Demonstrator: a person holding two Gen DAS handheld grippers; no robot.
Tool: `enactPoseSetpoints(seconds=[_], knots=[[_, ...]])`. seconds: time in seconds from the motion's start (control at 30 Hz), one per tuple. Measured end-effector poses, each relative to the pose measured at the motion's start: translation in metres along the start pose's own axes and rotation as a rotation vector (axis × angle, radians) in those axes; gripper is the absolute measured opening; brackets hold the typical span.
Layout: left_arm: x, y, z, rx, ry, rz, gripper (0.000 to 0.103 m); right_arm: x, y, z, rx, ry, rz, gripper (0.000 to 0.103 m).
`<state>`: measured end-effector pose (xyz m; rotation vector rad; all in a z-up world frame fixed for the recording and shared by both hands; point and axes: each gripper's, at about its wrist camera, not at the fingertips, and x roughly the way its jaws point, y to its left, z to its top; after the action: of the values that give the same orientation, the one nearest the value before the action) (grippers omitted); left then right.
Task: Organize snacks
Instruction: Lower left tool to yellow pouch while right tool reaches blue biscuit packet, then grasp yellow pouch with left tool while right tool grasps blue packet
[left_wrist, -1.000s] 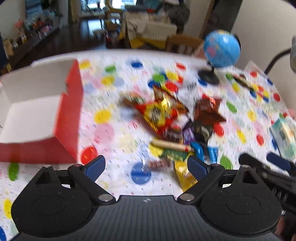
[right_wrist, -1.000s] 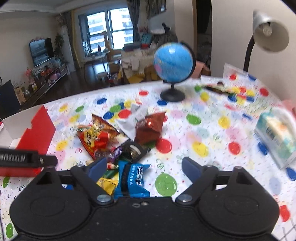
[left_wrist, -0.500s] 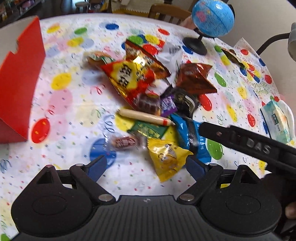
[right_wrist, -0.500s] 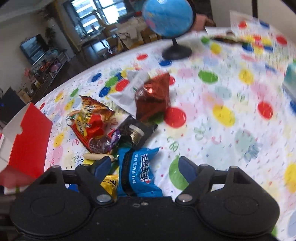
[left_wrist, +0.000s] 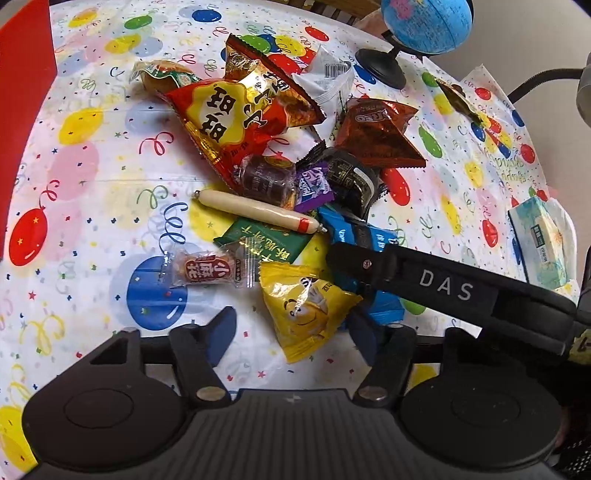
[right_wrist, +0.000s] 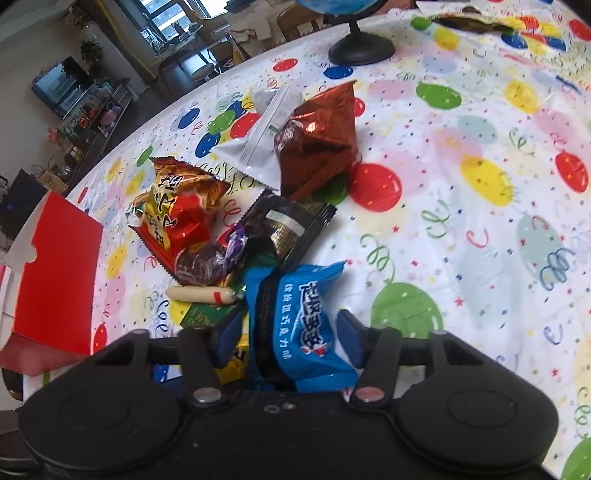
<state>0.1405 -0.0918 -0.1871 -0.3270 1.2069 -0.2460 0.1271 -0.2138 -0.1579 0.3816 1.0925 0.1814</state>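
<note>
Left wrist view: yellow candy bag (left_wrist: 308, 308) lying between the pads of the left gripper (left_wrist: 291, 332), long axis running away from the claw toward the snack pile (left_wrist: 280, 162), jaws closing, pads not yet pressing. Right wrist view: blue packet (right_wrist: 299, 332) between the pads of the right gripper (right_wrist: 288, 338), lengthwise along the fingers, jaws closing too, contact hard to confirm. Red box (right_wrist: 55, 273) off to the left, nearer the left hand.

blue globe (left_wrist: 428, 22), tissue pack (left_wrist: 541, 240), balloon-print tablecloth (left_wrist: 92, 155)
</note>
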Motion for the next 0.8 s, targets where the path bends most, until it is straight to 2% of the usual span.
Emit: enactPoseSetpoints(seconds=[0.13,0.2,0.53,0.8], knots=[[0.001,0.003,0.0,-0.019,0.006,-0.033,0.04,-0.002,-0.002,0.0,0.01,-0.004,0.001,0.045],[-0.001,0.003,-0.001,-0.022,0.002,-0.043,0.035,-0.004,-0.003,-0.001,0.02,-0.009,0.0,0.042],[-0.019,0.0,-0.009,-0.009,-0.02,-0.031,0.033,-0.033,-0.012,-0.015,0.064,-0.052,-0.007,0.038],[-0.055,-0.003,-0.018,0.002,-0.085,-0.018,0.033,-0.074,-0.004,-0.02,0.044,-0.138,-0.006,0.038]])
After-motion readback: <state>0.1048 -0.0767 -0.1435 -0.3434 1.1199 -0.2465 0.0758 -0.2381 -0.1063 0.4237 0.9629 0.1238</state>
